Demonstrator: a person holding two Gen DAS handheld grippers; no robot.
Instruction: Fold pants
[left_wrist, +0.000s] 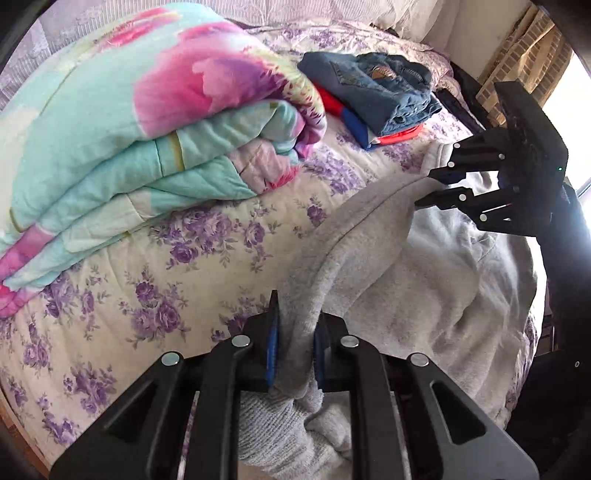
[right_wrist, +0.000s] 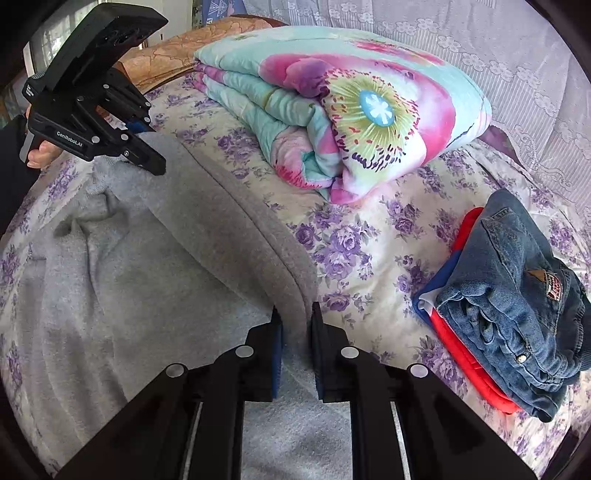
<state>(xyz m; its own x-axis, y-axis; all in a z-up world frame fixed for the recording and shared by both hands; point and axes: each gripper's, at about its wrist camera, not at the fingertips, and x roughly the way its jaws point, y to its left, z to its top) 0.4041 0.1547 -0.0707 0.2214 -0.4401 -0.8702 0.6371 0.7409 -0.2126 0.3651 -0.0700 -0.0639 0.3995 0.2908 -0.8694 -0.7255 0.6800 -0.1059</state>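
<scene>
Your left gripper (left_wrist: 293, 345) is clamped on one end of the grey pants (right_wrist: 122, 266); your right gripper (right_wrist: 295, 345) pinches the same folded edge at its other end, so the fabric stretches taut between them; the pants lie across the near side of the bed (right_wrist: 369, 229) (floral purple cover); a folded quilt (right_wrist: 332, 110) sits toward the far side; a stack of folded jeans (right_wrist: 517, 295) rests near the bed's right edge.
</scene>
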